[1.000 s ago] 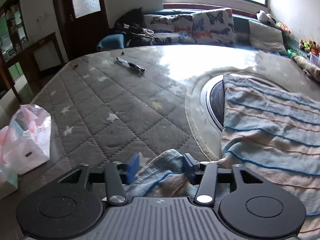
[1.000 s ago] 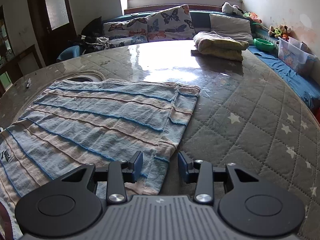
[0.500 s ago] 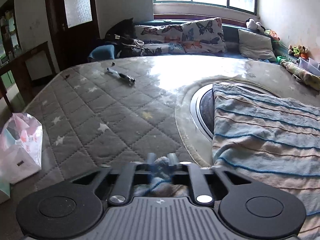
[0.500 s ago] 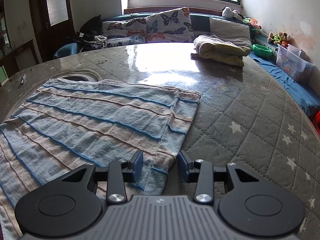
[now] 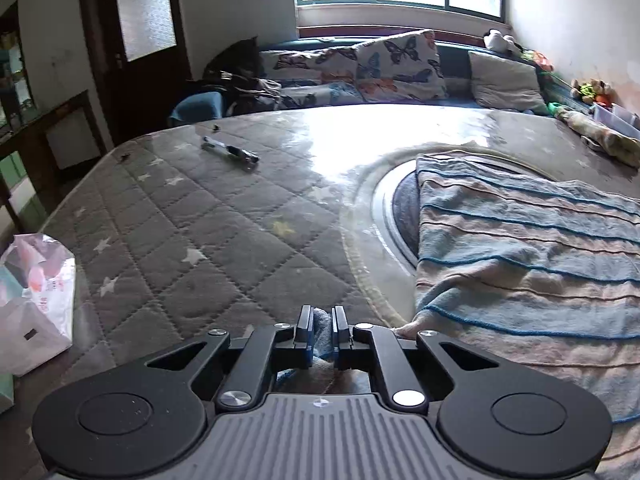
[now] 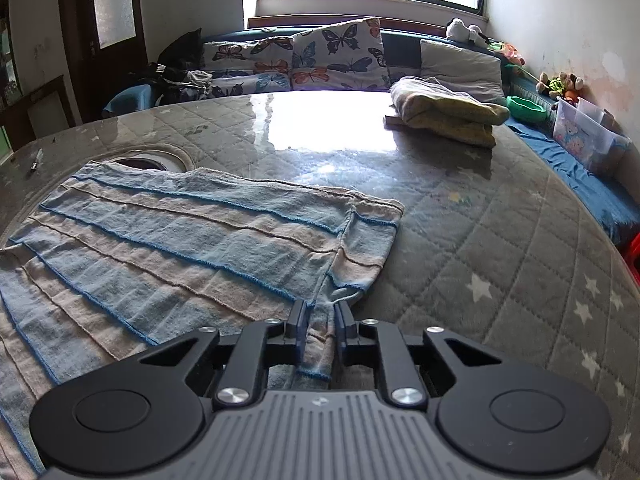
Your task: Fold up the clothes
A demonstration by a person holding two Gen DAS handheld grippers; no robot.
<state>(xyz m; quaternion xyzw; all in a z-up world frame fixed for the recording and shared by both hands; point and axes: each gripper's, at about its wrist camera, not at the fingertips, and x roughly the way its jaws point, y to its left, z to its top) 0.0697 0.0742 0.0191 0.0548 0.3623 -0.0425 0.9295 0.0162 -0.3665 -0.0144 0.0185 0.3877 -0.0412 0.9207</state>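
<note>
A blue and beige striped garment [image 6: 192,240] lies spread on a round table under a quilted grey star-patterned cover [image 6: 500,248]. In the left wrist view the same garment [image 5: 528,248] fills the right side. My left gripper [image 5: 321,324] is shut on a bunched near-left corner of the cloth, which shows between the pads. My right gripper [image 6: 322,320] is shut on the garment's near-right edge, a narrow fold pinched between its jaws. Both held corners sit slightly raised off the table.
A pen [image 5: 230,152] lies on the far left of the table. A folded yellowish blanket [image 6: 444,112] rests at the far right. A pink-white plastic bag [image 5: 36,300] sits off the left edge. A sofa with butterfly cushions [image 6: 320,56] runs behind.
Both grippers went from open to shut: the left closed on the near-left corner first, then the right closed on the near-right edge. Both views lifted slightly.
</note>
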